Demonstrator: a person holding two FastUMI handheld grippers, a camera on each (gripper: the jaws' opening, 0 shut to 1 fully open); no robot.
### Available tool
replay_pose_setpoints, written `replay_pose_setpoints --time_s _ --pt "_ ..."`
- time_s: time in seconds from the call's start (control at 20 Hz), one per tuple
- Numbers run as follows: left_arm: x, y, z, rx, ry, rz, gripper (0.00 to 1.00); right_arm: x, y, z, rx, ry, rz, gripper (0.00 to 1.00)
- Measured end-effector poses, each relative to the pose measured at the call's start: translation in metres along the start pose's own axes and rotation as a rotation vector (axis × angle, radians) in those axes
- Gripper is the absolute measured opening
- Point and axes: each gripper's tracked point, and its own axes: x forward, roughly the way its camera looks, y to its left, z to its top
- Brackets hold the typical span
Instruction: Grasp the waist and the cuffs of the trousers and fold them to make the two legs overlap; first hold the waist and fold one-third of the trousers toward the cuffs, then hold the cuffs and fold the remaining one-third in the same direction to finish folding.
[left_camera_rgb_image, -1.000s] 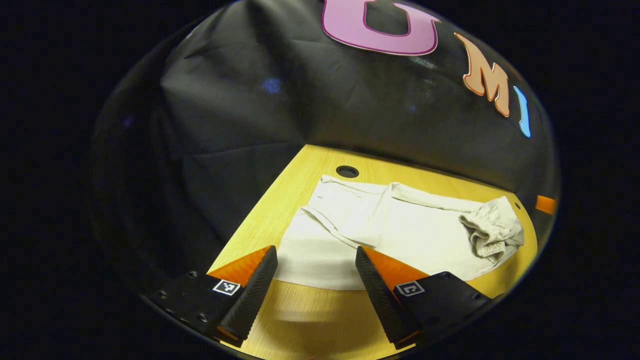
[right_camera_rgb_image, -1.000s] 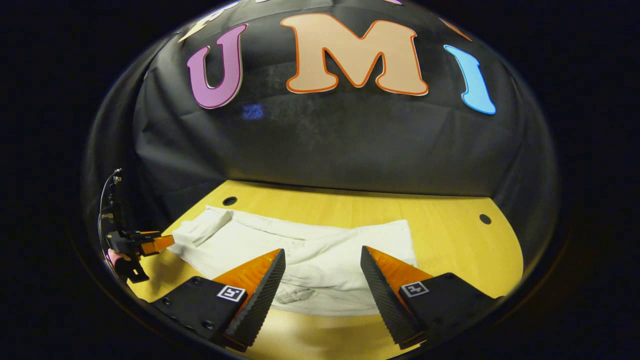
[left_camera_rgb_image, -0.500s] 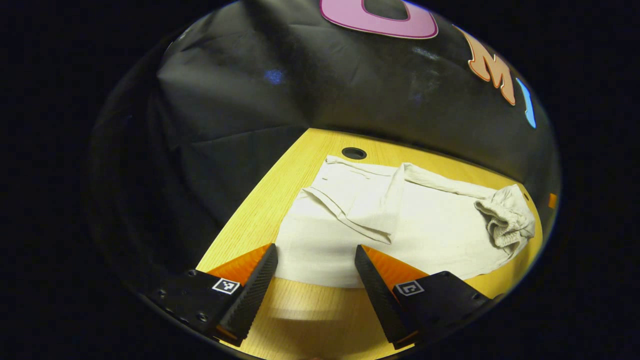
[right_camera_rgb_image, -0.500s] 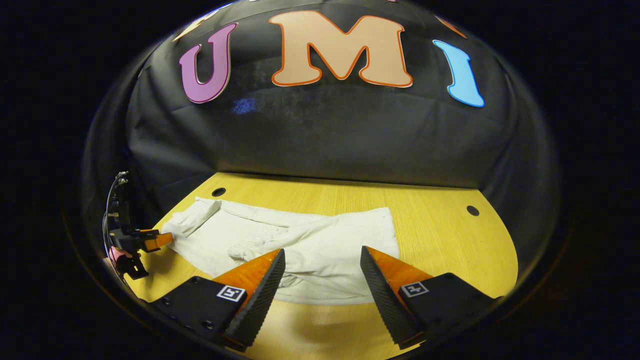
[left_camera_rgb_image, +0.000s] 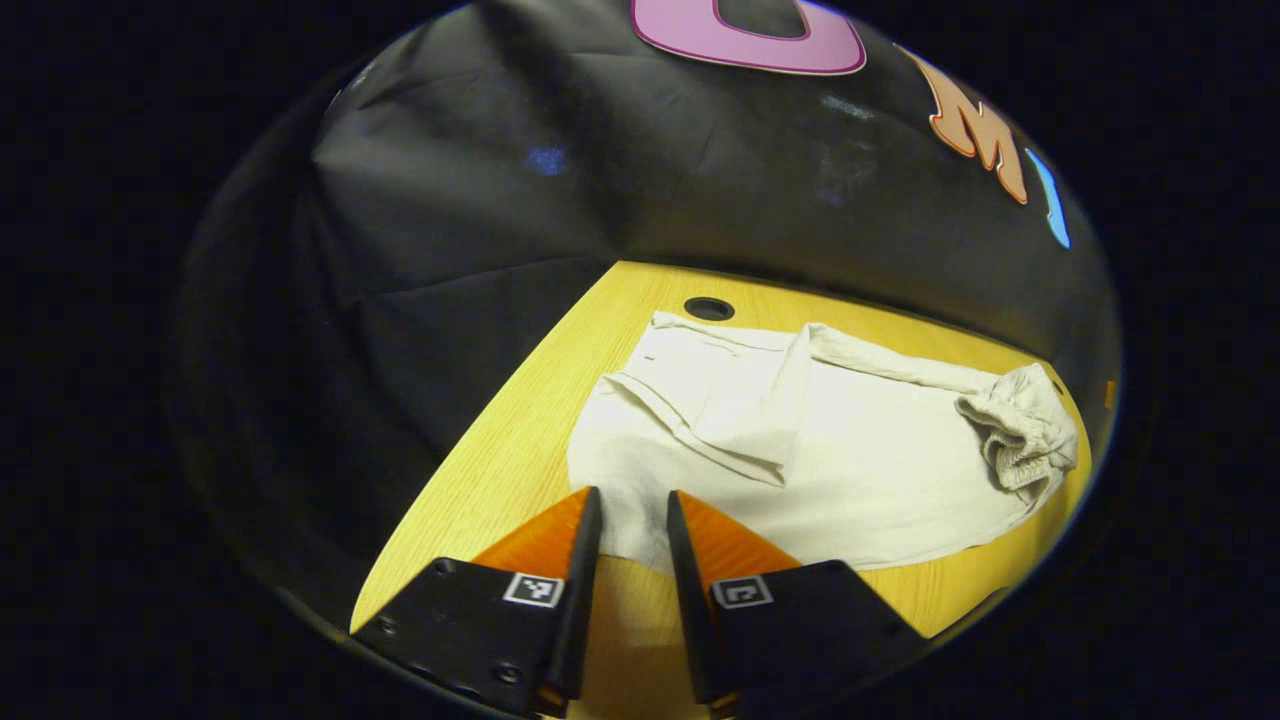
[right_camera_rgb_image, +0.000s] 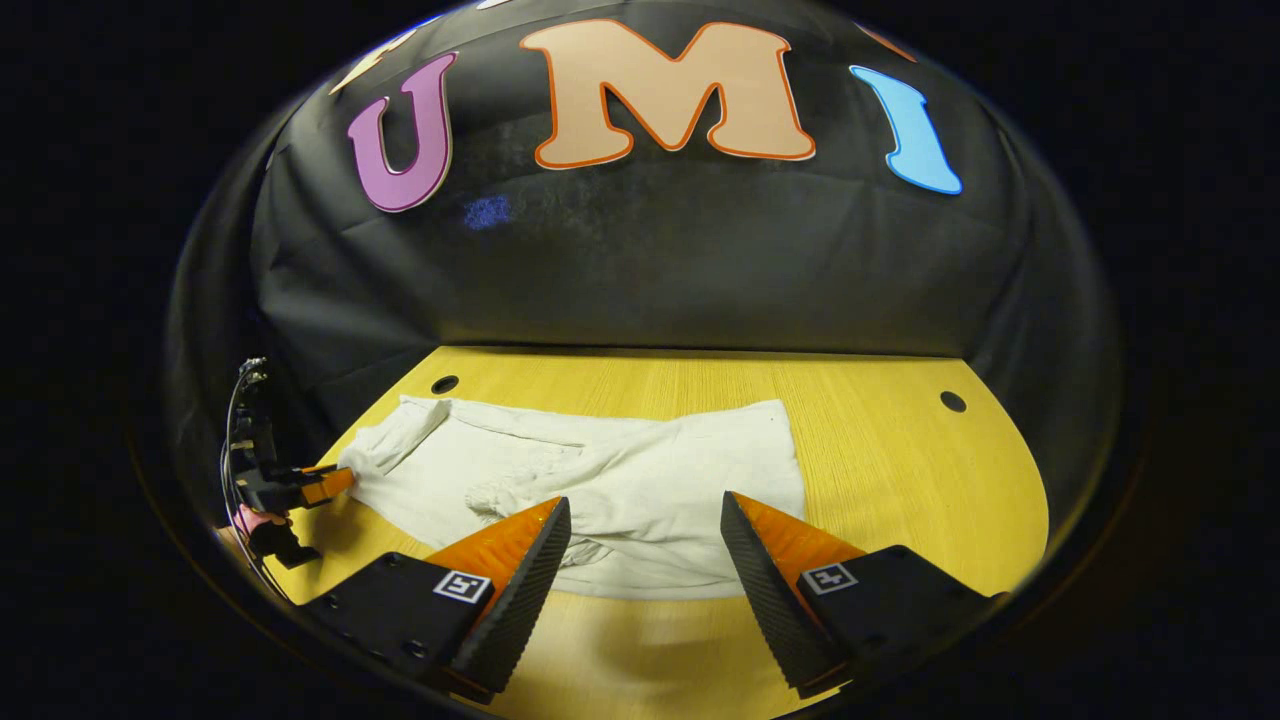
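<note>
With your left gripper (left_camera_rgb_image: 632, 520) nearly pinched on the trousers' (left_camera_rgb_image: 800, 450) cuff edge, bring the wide-open right gripper (right_camera_rgb_image: 645, 540) onto the near waist hem before lifting.

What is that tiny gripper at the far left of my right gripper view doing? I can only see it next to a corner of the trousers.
Observer: In the left gripper view, the left gripper has its fingers close together, with a narrow gap. The near edge of the trousers lies between the tips.
Operator: So has it pinched the cloth?
Observer: I cannot tell. Lower down, the bare table shows through the gap.
Operator: And the crumpled bit low in my view?
Observer: That is a gathered end, ribbed and bunched up, at the far end of the trousers from that gripper.
</note>
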Motion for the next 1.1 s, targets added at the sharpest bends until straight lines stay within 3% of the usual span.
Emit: replay_pose_setpoints --time_s 0.05,0.1,0.15,0.3,0.5,0.55,0.65,0.8,1.1 --pt "0.0 -0.003 0.002 -0.008 -0.003 -0.006 0.22 -0.001 -0.001 -0.001 0.001 0.003 -0.003 0.93" --pt "0.0 -0.004 0.002 -0.014 -0.011 -0.008 0.17 -0.003 -0.002 -0.002 0.0 0.004 -0.005 0.97" --pt "0.001 -0.004 0.005 -0.019 -0.016 -0.004 0.06 -0.004 -0.002 -0.002 -0.002 0.003 -0.005 0.93" --pt "-0.003 -0.008 0.006 -0.036 -0.004 -0.006 0.02 -0.01 -0.003 0.0 -0.008 0.0 -0.002 0.97" --pt "-0.014 -0.027 0.019 -0.078 -0.031 -0.063 0.0 -0.016 -0.003 0.005 -0.008 -0.015 0.002 0.97" --pt "-0.019 -0.033 0.025 -0.078 -0.042 -0.075 0.0 -0.017 -0.003 0.006 -0.01 -0.021 0.005 0.93" --pt "-0.029 -0.048 0.038 -0.066 -0.065 -0.108 0.0 -0.021 -0.004 0.007 -0.016 -0.027 0.009 0.97" --pt "-0.046 -0.08 0.06 -0.053 -0.11 -0.159 0.0 -0.029 -0.005 0.008 -0.007 -0.034 0.025 0.93" --pt "-0.078 -0.172 0.102 -0.029 -0.172 -0.285 0.0 -0.051 -0.025 0.015 0.009 -0.06 0.051 0.96"
